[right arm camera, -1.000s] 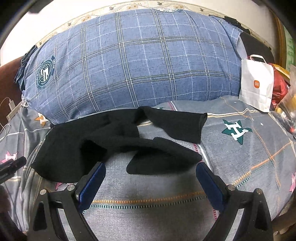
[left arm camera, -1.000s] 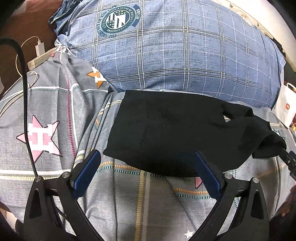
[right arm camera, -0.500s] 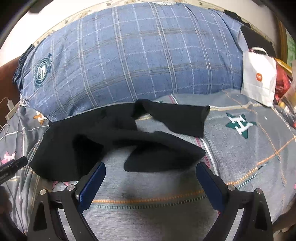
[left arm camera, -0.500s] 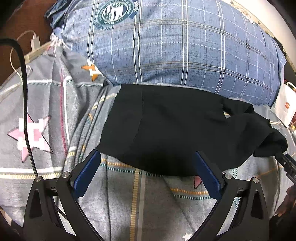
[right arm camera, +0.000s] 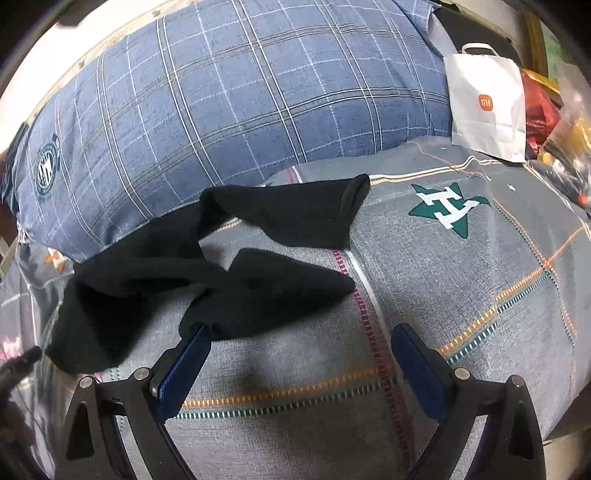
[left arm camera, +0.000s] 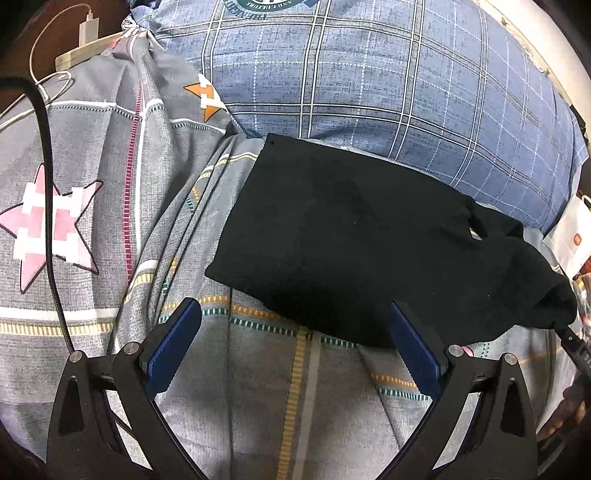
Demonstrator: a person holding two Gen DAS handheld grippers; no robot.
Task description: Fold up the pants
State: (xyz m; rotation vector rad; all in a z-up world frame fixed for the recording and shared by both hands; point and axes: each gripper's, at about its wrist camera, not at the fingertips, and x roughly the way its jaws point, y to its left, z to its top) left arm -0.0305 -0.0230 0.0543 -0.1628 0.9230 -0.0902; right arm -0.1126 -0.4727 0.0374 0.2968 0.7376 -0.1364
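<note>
Left wrist view has the black fabric pants (left arm camera: pixel 354 243) spread across the middle and right of the frame, lying on the grey bedsheet with star and stripe print (left arm camera: pixel 110 229). Their far edge runs right up against the big blue plaid pillow (left arm camera: pixel 388 81) filling the top. The left gripper (left arm camera: pixel 295 332) sits at the bottom with its blue-padded fingers wide apart, nothing between them. The right pad overlaps the near edge of the pants in the picture, can't tell if it actually touches. A white charger with its cable (left arm camera: pixel 86 33) is in the upper left corner.

Right wrist view shows the two legs of the pants (right arm camera: pixel 258 266) splayed and rumpled at centre left. The right gripper (right arm camera: pixel 301 343) is also spread open, its left fingertip at the hem of the nearer leg. A white paper bag with an orange logo (right arm camera: pixel 487 107) stands at upper right.
</note>
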